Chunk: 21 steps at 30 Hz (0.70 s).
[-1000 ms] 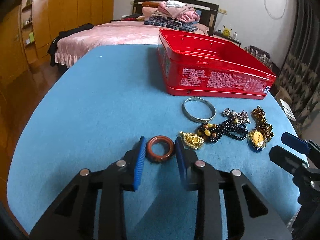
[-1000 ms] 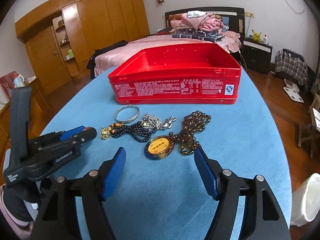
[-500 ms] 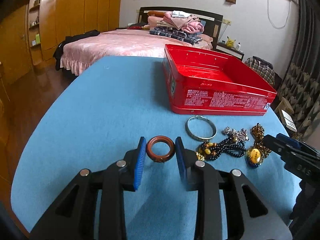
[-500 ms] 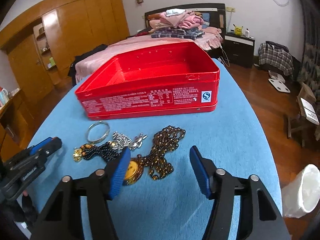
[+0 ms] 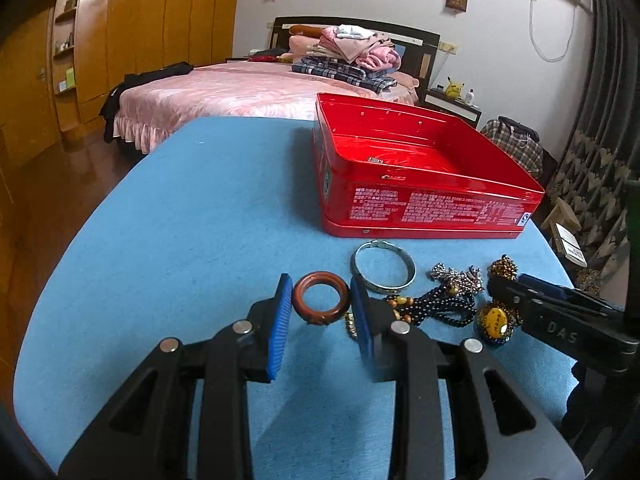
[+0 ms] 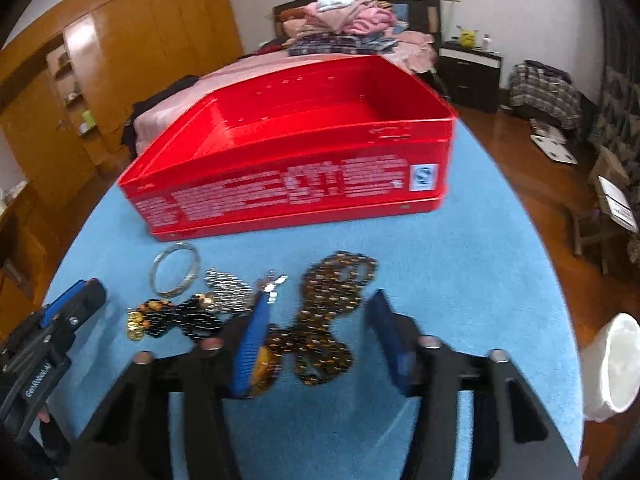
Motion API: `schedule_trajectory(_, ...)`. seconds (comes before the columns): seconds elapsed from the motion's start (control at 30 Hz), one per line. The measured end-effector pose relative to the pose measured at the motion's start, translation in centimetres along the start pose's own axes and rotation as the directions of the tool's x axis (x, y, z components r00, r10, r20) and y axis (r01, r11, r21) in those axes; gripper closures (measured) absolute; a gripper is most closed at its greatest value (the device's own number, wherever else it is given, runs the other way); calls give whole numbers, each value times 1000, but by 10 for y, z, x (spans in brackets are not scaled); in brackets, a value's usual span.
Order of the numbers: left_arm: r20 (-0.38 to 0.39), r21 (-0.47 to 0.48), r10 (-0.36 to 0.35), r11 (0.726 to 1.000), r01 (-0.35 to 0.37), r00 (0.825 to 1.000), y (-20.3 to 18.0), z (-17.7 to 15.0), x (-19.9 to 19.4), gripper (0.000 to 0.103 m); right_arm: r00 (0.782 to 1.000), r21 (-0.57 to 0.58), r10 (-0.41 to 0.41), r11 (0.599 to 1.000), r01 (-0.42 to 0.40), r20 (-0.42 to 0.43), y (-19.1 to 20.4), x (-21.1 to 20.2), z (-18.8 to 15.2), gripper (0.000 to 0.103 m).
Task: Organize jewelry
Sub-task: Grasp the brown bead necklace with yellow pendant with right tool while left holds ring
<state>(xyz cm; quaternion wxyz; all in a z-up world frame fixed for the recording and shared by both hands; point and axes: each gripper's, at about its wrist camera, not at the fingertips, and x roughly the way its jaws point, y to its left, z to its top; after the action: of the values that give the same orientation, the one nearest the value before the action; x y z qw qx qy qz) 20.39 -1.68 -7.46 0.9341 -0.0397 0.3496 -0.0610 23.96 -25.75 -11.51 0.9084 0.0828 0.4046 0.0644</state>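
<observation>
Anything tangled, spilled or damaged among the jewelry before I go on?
The black bead strand, silver chain and gold charm lie in one overlapping heap beside the silver bangle. Nothing looks damaged.

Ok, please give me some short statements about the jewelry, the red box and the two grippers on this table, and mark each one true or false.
1. The brown ring sits between the pads of the left hand-held gripper. True.
2. The red box already holds the silver bangle. False: the box looks empty, and the bangle lies on the blue table in front of it.
3. The right hand-held gripper is closing around the brown bead necklace. True.
4. The yellow pendant lies inside the bangle. False: it lies apart from it, beside the black beads.
5. The red box has its lid on. False: it is open at the top.
</observation>
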Motion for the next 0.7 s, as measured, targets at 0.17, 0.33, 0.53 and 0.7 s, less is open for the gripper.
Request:
schedule_trajectory(0.17, -3, -1, -6, 1000, 6, 1000, 0, 0, 1, 75, 999, -44, 43, 998, -43, -4, 1, -4, -5, 77)
schedule_trajectory(0.33, -8, 4, -10, 1000, 10, 1000, 0, 1, 1, 75, 1000, -61, 14, 998, -16, -17, 5, -9, -12, 73)
schedule_trajectory(0.53, -12, 6, -17, 1000, 17, 1000, -3, 0, 2, 75, 1000, -100, -11, 995, 12, 6, 14, -12, -21, 72)
schedule_trajectory(0.7, -10, 12, -19, 1000, 20, 1000, -7, 1, 0, 75, 1000, -96, 25, 995, -25, 0, 10, -14, -21, 81)
